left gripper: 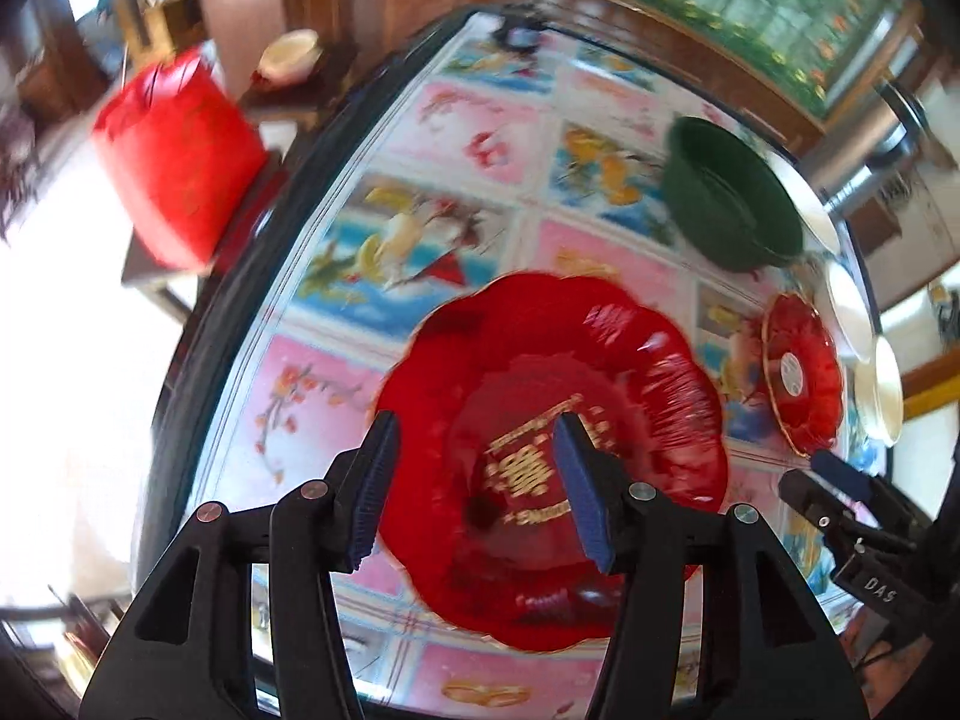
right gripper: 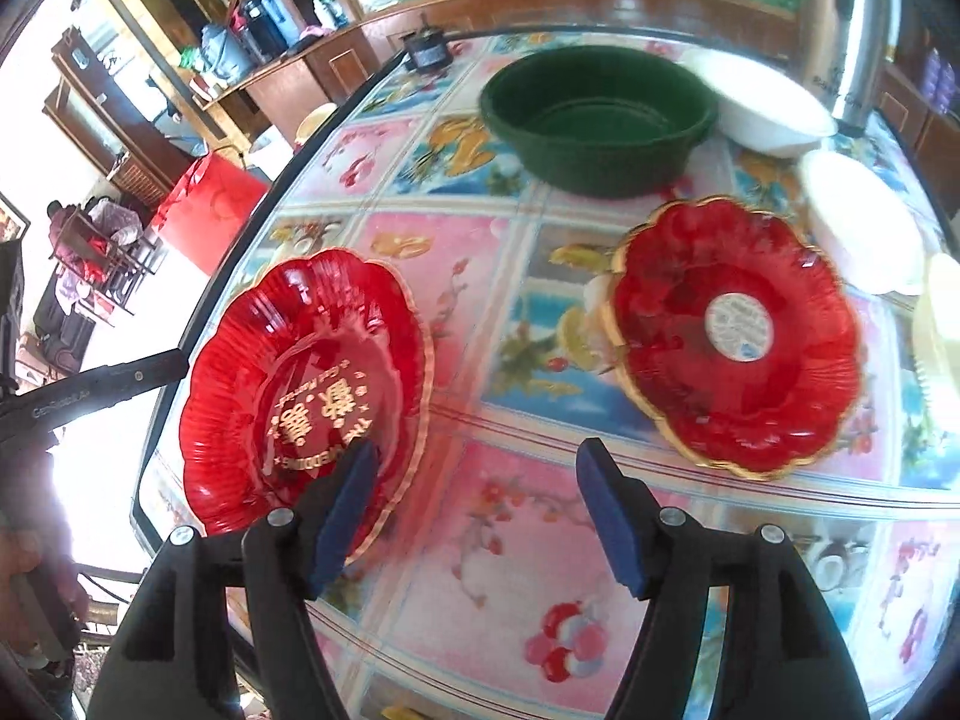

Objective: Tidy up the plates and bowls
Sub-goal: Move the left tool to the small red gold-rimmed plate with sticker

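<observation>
A red scalloped plate with gold lettering lies on the table near its left edge. My left gripper is open above it, jaws astride its near part, empty. A second red gold-rimmed plate with a round label lies to the right. A dark green bowl stands behind. White bowls sit at the right. My right gripper is open and empty above the tablecloth between the two red plates; it also shows in the left wrist view.
The table has a colourful patterned cloth under glass. A red bag stands on a stool off the left edge. A small dark object sits at the far edge. A metal flask stands at the far right.
</observation>
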Available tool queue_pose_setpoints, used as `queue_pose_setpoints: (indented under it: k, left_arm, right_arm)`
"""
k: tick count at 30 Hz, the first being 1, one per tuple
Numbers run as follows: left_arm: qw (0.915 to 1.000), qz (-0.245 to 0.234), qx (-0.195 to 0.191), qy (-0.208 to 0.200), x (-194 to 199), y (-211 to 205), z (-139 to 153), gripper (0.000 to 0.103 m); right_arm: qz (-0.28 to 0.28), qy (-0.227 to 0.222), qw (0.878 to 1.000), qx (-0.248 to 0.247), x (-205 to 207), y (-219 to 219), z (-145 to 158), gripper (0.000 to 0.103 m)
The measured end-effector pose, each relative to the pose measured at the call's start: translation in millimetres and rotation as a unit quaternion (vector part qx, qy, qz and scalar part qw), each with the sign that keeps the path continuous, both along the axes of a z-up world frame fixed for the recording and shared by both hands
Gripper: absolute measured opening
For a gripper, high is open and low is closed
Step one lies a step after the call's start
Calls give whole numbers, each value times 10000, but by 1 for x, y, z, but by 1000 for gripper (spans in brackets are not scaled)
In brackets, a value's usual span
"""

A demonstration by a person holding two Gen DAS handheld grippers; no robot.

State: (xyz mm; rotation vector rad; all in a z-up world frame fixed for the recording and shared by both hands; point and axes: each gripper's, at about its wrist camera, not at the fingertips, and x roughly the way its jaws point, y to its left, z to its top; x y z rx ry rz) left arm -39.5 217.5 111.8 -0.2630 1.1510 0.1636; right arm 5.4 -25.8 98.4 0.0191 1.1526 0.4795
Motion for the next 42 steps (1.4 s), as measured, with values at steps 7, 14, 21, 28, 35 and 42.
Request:
queue_pose_setpoints:
  k: [7, 14, 21, 28, 35, 42]
  left_arm:
    - [9986, -532, 46, -14, 26, -56, 7, 54]
    - [9958, -820, -414, 0, 56, -108, 4, 55]
    - [9935, -1079, -350, -6, 82, -149, -1, 60]
    - [9915, -1279, -242, 93, 106, -175, -9, 60]
    - [9900, -1383, -233, 162, 126, -188, -22, 60]
    - [9892, -1452, -129, 176, 141, -192, -30, 62]
  right_arm:
    - [-332, -140, 9993, -13, 3, -44, 10, 75]
    - [-727, -206, 9971, -51, 9, -93, 16, 78]
    - [-1055, -174, 9943, -17, 23, -137, 15, 81]
    - [-1210, -117, 9926, -14, 37, -160, 11, 81]
    - [-1246, 60, 9922, 49, 52, -172, -1, 81]
    - [-1193, 196, 9926, 66, 64, -173, -10, 81]
